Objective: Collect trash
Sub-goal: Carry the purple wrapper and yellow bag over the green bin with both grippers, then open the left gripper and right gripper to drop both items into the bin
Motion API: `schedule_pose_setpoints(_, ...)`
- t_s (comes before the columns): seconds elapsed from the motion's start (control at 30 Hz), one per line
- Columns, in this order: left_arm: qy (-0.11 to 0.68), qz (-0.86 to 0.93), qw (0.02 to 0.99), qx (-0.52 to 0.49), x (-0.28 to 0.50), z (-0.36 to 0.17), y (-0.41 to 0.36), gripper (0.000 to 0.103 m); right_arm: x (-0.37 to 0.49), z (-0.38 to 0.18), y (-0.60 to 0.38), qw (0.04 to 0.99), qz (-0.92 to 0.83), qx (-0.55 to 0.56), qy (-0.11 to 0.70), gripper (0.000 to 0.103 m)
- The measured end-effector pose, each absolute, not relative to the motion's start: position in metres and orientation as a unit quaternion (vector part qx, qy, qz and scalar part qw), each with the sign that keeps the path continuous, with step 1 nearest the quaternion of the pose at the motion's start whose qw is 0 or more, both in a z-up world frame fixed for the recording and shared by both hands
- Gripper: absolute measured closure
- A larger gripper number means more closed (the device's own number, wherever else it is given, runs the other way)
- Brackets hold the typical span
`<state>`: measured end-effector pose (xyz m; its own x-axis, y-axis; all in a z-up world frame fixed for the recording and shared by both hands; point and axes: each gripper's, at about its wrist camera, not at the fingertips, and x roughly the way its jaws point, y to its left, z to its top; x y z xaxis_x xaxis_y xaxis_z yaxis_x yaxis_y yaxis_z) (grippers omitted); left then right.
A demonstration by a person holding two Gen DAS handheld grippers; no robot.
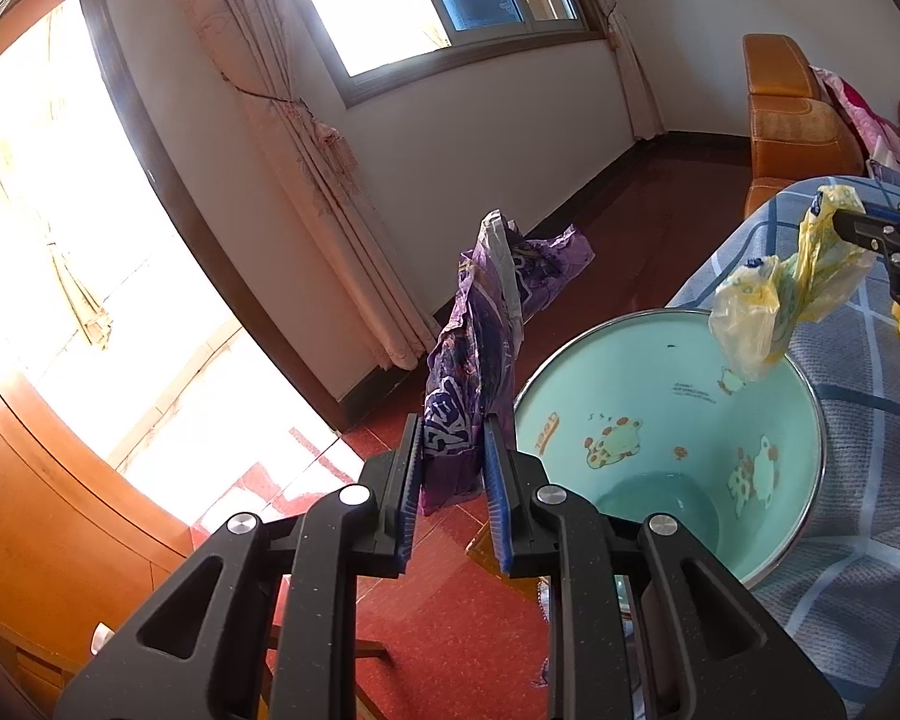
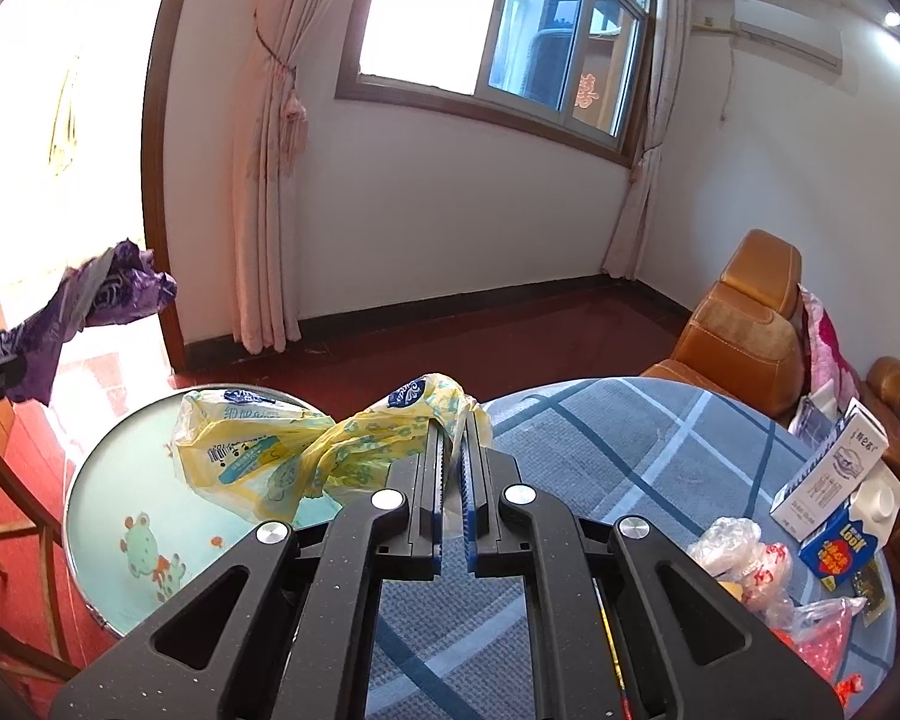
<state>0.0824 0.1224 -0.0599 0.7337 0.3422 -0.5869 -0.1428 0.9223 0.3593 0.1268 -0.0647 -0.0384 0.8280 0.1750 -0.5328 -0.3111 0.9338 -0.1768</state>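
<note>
Trash bin (image 1: 678, 420) sat beside the surface's edge; your right hand-held gripper (image 2: 453, 450) pinched the yellow wrapper (image 2: 306, 450) over it (left hand-held gripper (image 1: 453, 456) pinching the purple wrapper (image 1: 480, 348)); you needed it well inside the rim before letting go.

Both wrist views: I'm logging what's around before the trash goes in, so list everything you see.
purple wrapper: one, purple, clamped in the left tool, held beside the bin
yellow bag: one, yellow and clear, clamped in the right tool, hanging over the bin's rim
bin: one, pale green with cartoon animals, next to the table
table: one, blue checked cloth
carton: one, blue and white, right on the table
white box: one, behind the carton
plastic bags: a few, clear and red, right on the table
armchair: one, orange, behind the table
left tool: shut on the wrapper
right tool: shut on the bag
</note>
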Motion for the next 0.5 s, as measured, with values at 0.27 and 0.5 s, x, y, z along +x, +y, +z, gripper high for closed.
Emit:
schedule_pose_setpoints(0.27,0.346,0.130,0.918,0.147,0.0839,-0.0644,0.1231,0.082,0.1283,-0.0423,-0.0624,0.945,0.129,-0.132,0.270,0.097)
schedule_pose_setpoints(0.5,0.350,0.121,0.917,0.145,0.0838,-0.0652,0.1236,0.081,0.1280,-0.0418,-0.0606,0.944,0.131,-0.132,0.271,0.097)
